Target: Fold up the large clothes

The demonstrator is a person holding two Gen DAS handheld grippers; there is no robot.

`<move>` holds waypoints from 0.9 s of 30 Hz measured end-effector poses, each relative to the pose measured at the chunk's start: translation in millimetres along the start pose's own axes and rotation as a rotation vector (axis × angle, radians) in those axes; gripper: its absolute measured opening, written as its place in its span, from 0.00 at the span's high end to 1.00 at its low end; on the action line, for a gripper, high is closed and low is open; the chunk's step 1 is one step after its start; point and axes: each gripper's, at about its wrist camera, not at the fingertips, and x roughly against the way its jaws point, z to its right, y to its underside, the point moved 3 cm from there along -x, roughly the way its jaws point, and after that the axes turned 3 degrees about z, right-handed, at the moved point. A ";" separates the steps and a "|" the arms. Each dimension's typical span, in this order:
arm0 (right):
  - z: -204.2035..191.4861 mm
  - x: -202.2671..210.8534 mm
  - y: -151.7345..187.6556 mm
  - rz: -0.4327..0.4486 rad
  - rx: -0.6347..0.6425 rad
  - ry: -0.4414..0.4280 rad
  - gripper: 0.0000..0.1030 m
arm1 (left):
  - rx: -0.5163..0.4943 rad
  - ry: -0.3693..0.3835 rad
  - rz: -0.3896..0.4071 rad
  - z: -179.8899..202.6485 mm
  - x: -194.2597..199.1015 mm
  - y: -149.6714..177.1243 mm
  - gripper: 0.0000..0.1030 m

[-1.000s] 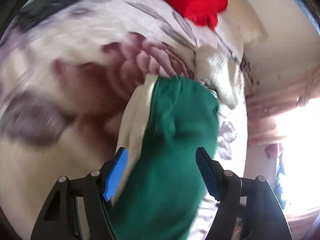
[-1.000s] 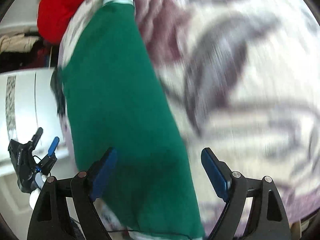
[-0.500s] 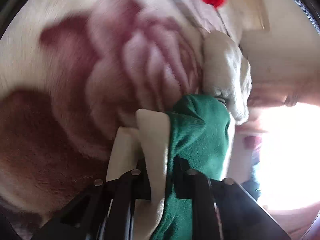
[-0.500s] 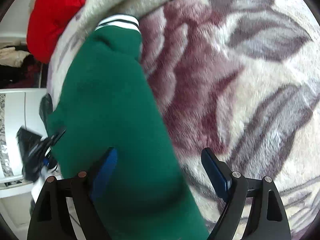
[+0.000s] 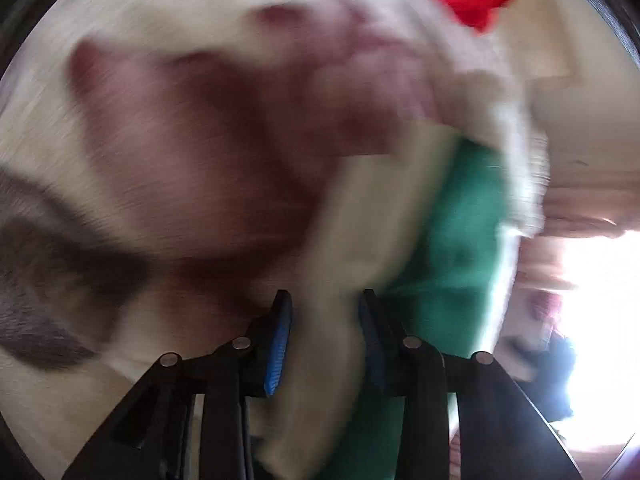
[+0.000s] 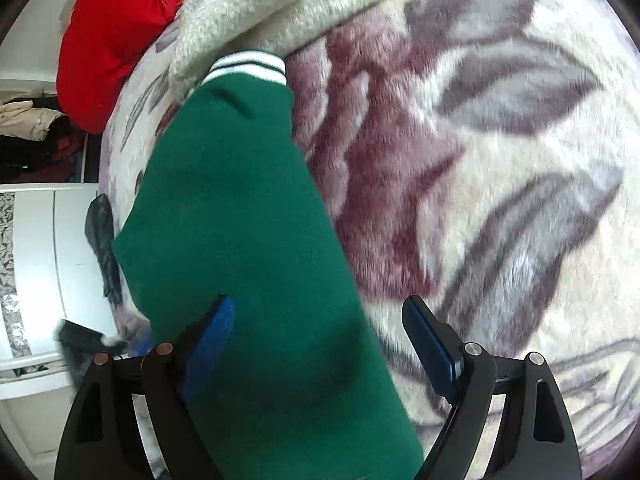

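A plush floral blanket covers the bed, a red garment at eleven o'clock. The green garment lies stretched from twelve to six, likely smoothed for folding. The left tool is opening, the cream edge between its jaws, apparently releasing. The right tool gapes wide over the cloth, gripping nothing.

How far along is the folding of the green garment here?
Early. Done: the green garment lies lengthwise on the floral blanket, striped cuff outermost. In hand: left tongs opening around its cream edge; right tongs open above it. Left: no finished fold visible.
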 end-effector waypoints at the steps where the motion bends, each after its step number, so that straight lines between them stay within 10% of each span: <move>1: -10.5 -0.2 -7.0 0.014 -0.005 -0.001 0.15 | 0.026 0.025 0.012 -5.5 6.1 -1.6 0.70; 6: -36.0 11.9 -37.2 0.046 0.052 -0.062 0.15 | -0.004 0.101 0.095 10.8 52.1 -4.9 0.67; 10: -67.2 -24.7 -58.7 0.017 0.154 -0.107 0.15 | -0.103 0.137 0.106 48.3 49.6 -6.2 0.28; 13: -59.3 -81.4 -77.6 -0.027 0.251 0.114 0.15 | -0.155 0.111 0.094 60.7 28.9 -16.7 0.28; 18: -46.2 -75.8 -82.5 -0.107 0.127 0.014 0.10 | -0.240 0.112 0.041 82.3 17.0 -5.6 0.28; 27: 48.2 20.2 59.9 -0.225 0.034 -0.131 0.09 | -0.115 0.036 0.004 8.1 102.5 131.7 0.28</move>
